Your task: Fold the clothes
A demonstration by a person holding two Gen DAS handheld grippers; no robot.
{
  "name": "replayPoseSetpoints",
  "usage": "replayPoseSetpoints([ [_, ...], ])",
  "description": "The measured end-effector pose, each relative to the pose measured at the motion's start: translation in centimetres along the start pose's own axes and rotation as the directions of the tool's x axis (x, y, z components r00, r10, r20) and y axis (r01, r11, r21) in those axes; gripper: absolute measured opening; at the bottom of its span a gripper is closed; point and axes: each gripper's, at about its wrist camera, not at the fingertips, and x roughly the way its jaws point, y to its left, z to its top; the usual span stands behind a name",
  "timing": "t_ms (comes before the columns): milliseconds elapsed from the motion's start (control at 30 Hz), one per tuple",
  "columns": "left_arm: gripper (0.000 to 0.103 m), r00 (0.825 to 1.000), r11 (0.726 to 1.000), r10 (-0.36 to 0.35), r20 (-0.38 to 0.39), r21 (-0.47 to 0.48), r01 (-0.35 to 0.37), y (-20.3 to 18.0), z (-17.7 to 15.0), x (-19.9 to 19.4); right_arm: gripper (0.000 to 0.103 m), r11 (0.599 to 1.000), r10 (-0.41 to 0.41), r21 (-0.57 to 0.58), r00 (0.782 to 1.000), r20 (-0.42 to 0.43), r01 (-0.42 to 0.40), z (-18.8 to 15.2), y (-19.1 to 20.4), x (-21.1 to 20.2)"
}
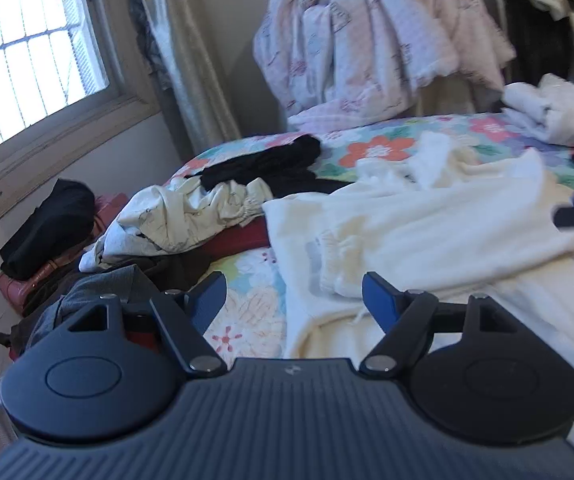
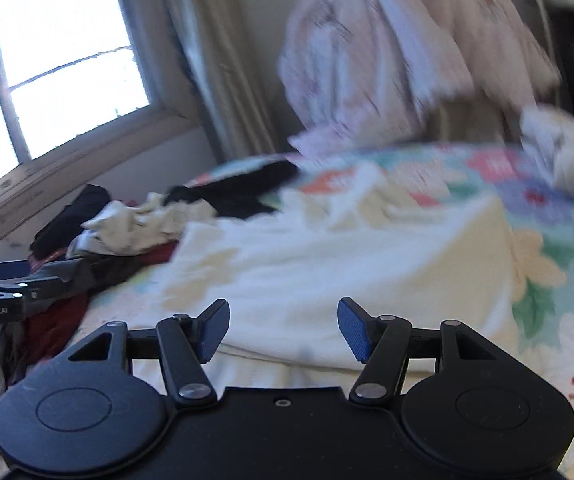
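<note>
A cream garment (image 1: 427, 232) lies spread across the middle of the bed (image 1: 247, 280), over its flower-printed cover and reaching toward the near edge. The left gripper (image 1: 294, 300) hangs above the garment's left border with its blue fingers (image 1: 379, 300) well apart and nothing between them. The right gripper (image 2: 284, 328) hangs above the same garment nearer its middle, fingers (image 2: 353, 328) likewise spread and bare; this view is blurred. Toward the bed's left edge sits a crumpled white printed garment (image 1: 183, 216) with a black garment (image 1: 263, 160) just behind it. At the far right corner lies a heap of white clothes (image 1: 555, 112). A pale quilt (image 1: 367, 36) hangs beyond the far edge, and a window (image 1: 27, 48) stands on the left.
</note>
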Motion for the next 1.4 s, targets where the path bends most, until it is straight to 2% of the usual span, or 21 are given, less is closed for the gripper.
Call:
replayPoseSetpoints([
  [67, 0.077, 1.000, 1.000, -0.006, 0.022, 0.022, 0.006, 0.4, -0.2, -2.1, 0.066, 1.000, -0.016, -0.021, 1.000, 0.009, 0.016, 1.1, 0.8, -1.5],
  [167, 0.078, 0.997, 0.997, 0.016, 0.075, 0.078, -0.022, 0.7, -0.4, -5.7, 0.066, 0.999, -0.032, -0.036, 0.999, -0.037, 0.031, 3.3, 1.5, -4.3],
  [200, 0.079, 0.995, 0.992, 0.011, 0.101, 0.123, -0.024, 0.6, -0.6, -7.1, 0.066, 0.999, -0.014, -0.036, 0.998, -0.055, 0.012, 3.9, 1.9, -5.5],
  [267, 0.083, 0.990, 0.990, -0.057, 0.127, 0.138, 0.039, 1.3, -0.6, -9.2, 0.066, 0.999, 0.032, -0.041, 0.995, -0.097, -0.036, 5.0, 2.5, -7.9],
  [333, 0.084, 0.984, 0.988, -0.108, 0.139, 0.128, 0.090, 2.7, -0.5, -10.7, 0.066, 0.998, 0.041, -0.050, 0.987, -0.155, -0.050, 6.2, 2.9, -10.1],
  [400, 0.086, 0.982, 0.984, -0.113, 0.151, 0.156, 0.090, 4.0, -0.3, -11.6, 0.066, 0.997, 0.037, -0.063, 0.980, -0.195, -0.050, 7.6, 2.6, -12.0],
  [467, 0.093, 0.983, 0.977, -0.107, 0.152, 0.197, 0.076, 5.4, -0.2, -11.7, 0.066, 0.997, 0.026, -0.068, 0.975, -0.221, -0.042, 9.0, 1.9, -13.8],
  [600, 0.093, 0.991, 0.961, -0.050, 0.122, 0.277, 0.014, 8.4, -0.4, -9.6, 0.067, 0.996, 0.040, 0.081, 0.974, -0.221, -0.023, 10.5, -0.8, -17.2],
  [700, 0.093, 0.996, 0.941, 0.003, 0.084, 0.337, -0.031, 10.8, -0.5, -7.7, 0.067, 0.995, 0.011, 0.097, 0.971, -0.237, 0.013, 8.7, -1.5, -19.1],
  [733, 0.090, 0.993, 0.949, -0.119, 0.006, 0.295, 0.111, 11.7, -0.6, -6.6, 0.067, 0.995, 0.001, 0.099, 0.969, -0.246, 0.024, 7.7, -1.5, -19.6],
  [767, 0.089, 0.965, 0.936, -0.254, -0.070, 0.235, 0.263, 12.7, -0.8, -5.5, 0.067, 0.994, -0.004, 0.107, 0.966, -0.258, 0.032, 6.4, -1.6, -20.0],
  [800, 0.088, 0.912, 0.899, -0.387, -0.135, 0.163, 0.406, 13.6, -0.9, -4.4, 0.067, 0.992, -0.003, 0.124, 0.962, -0.271, 0.038, 4.9, -1.7, -20.3],
  [833, 0.082, 0.837, 0.841, -0.514, -0.190, 0.081, 0.535, 14.5, -1.0, -3.3, 0.067, 0.989, -0.001, 0.142, 0.959, -0.284, 0.044, 3.1, -1.8, -20.3],
  [867, 0.073, 0.812, 0.825, -0.533, -0.237, 0.065, 0.561, 13.8, -1.9, -2.3, 0.067, 0.986, 0.000, 0.160, 0.955, -0.297, 0.049, 1.2, -1.9, -20.2],
  [933, 0.073, 0.768, 0.804, -0.550, -0.328, 0.041, 0.593, 12.1, -3.7, -0.4, 0.067, 0.979, 0.005, 0.196, 0.947, -0.321, 0.061, -2.5, -2.0, -20.0],
  [1033, 0.073, 0.686, 0.772, -0.565, -0.458, 0.000, 0.636, 9.5, -6.5, 2.5, 0.067, 0.958, -0.005, 0.271, 0.947, -0.320, 0.096, -7.9, -2.7, -19.3],
  [1100, 0.073, 0.664, 0.791, -0.549, -0.508, -0.060, 0.608, 8.9, -8.2, 4.4, 0.067, 0.940, -0.021, 0.316, 0.947, -0.321, 0.128, -10.6, -3.4, -18.7],
  [1133, 0.073, 0.662, 0.802, -0.538, -0.521, -0.074, 0.593, 8.7, -8.9, 5.2, 0.067, 0.934, -0.043, 0.322, 0.944, -0.327, 0.154, -11.6, -3.7, -18.4],
  [1233, 0.073, 0.679, 0.815, -0.515, -0.524, -0.055, 0.576, 8.7, -10.5, 6.5, 0.067, 0.924, -0.131, 0.296, 0.926, -0.353, 0.243, -13.5, -4.9, -18.0],
  [1333, 0.073, 0.678, 0.816, -0.513, -0.527, -0.053, 0.576, 8.3, -11.9, 7.6, 0.067, 0.909, -0.227, 0.250, 0.900, -0.372, 0.333, -14.5, -6.3, -17.9],
  [1400, 0.074, 0.648, 0.802, -0.547, -0.531, -0.110, 0.587, 8.5, -12.5, 8.1, 0.067, 0.892, -0.273, 0.249, 0.889, -0.368, 0.377, -14.8, -7.7, -18.2],
])
